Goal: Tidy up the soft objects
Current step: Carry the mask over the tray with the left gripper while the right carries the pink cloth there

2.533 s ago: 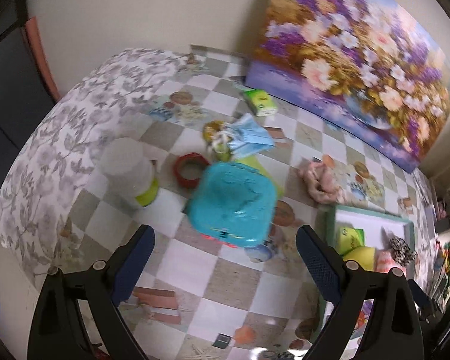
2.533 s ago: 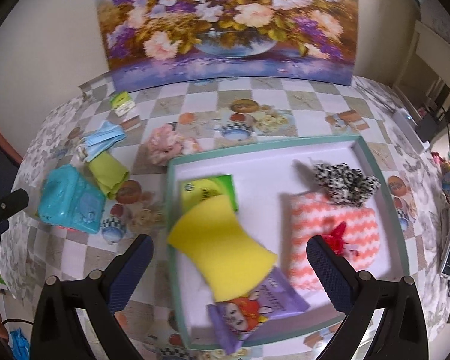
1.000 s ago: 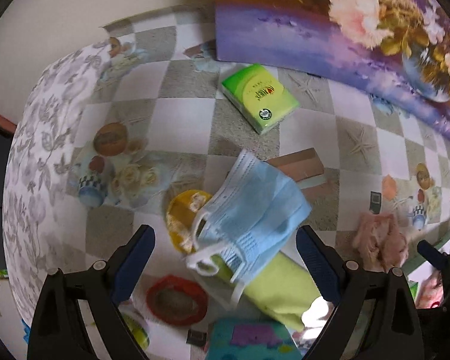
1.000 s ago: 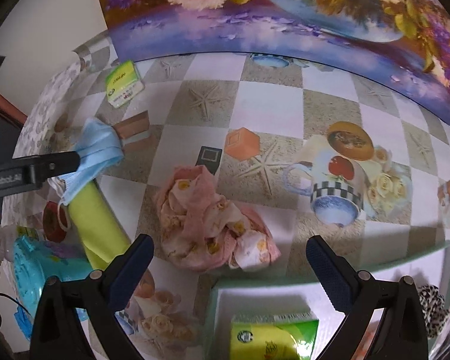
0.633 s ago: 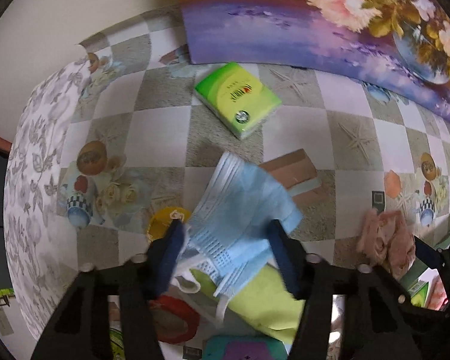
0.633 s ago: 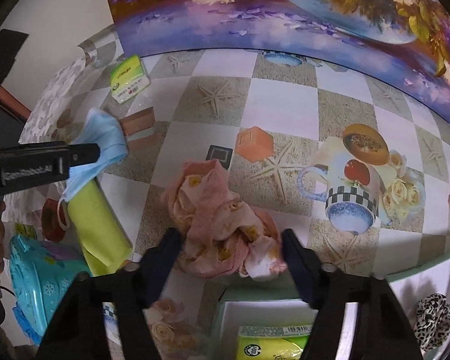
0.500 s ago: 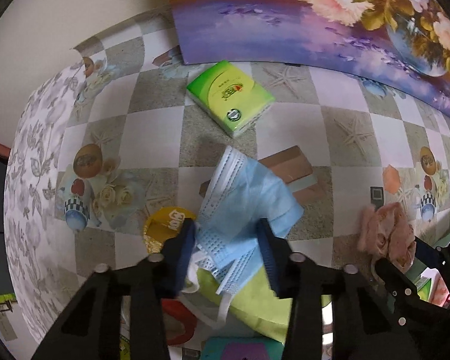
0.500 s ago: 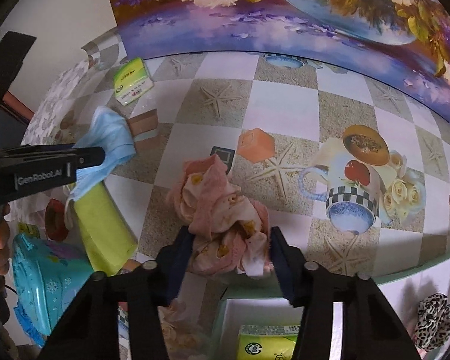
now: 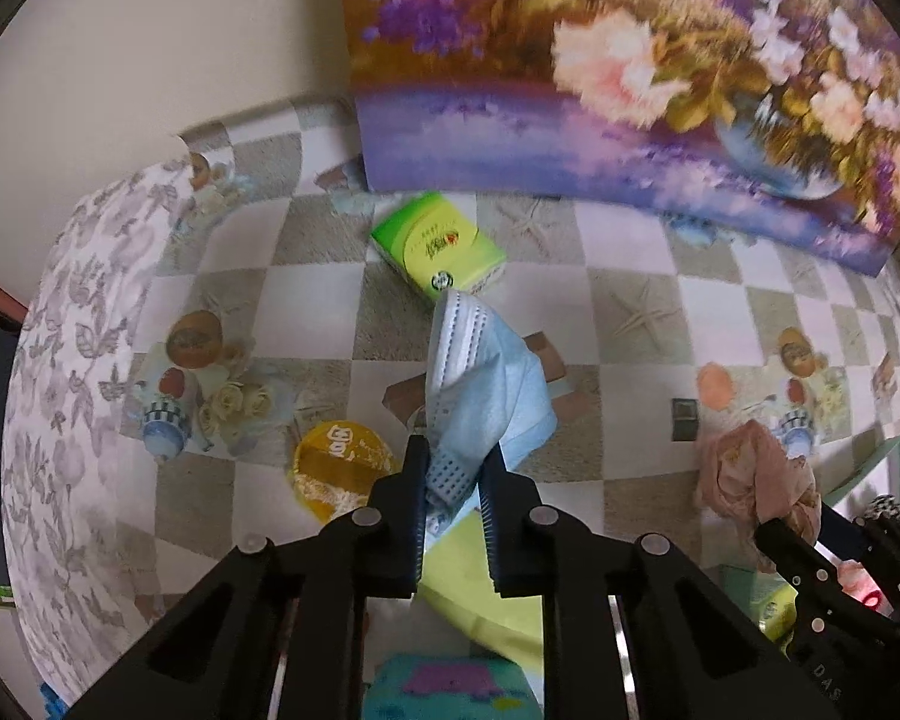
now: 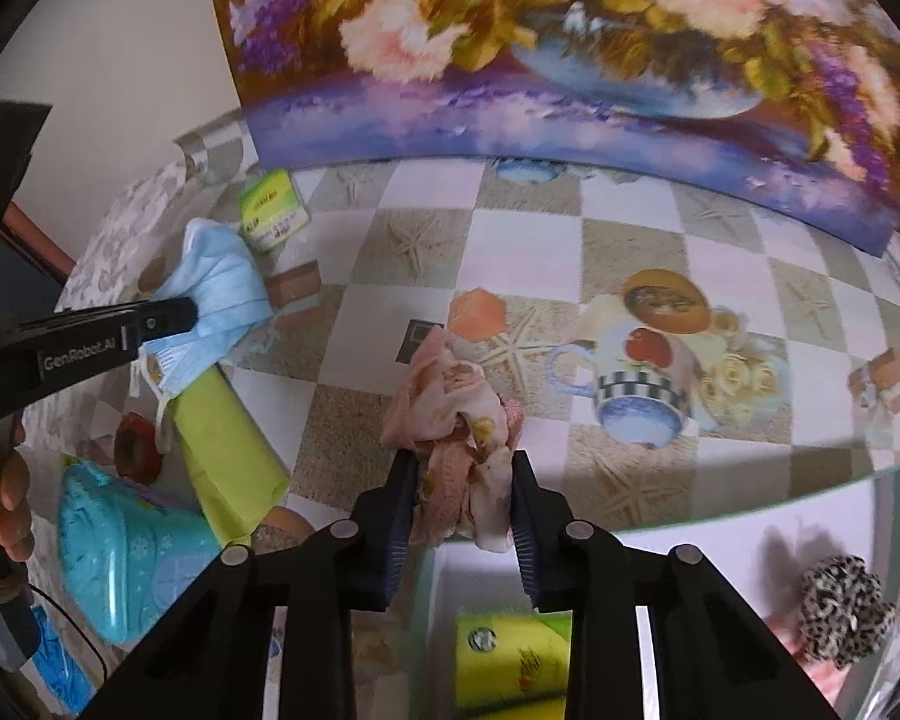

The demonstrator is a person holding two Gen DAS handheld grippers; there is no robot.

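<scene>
The left gripper (image 9: 455,474) has its fingers (image 9: 415,480) squeezed tight on a blue face mask (image 9: 480,384). The mask sticks up out of the fingers, above the checked surface (image 9: 306,312) and in front of a green tissue pack (image 9: 438,249). The right gripper (image 10: 463,495) is closing its fingers (image 10: 403,498) on a pink cloth (image 10: 450,408). The cloth is bunched between them, just past the edge of the white tray (image 10: 750,516).

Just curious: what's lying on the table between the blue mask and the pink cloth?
Only bare tablecloth between mask and cloth, seen in the right wrist view.
</scene>
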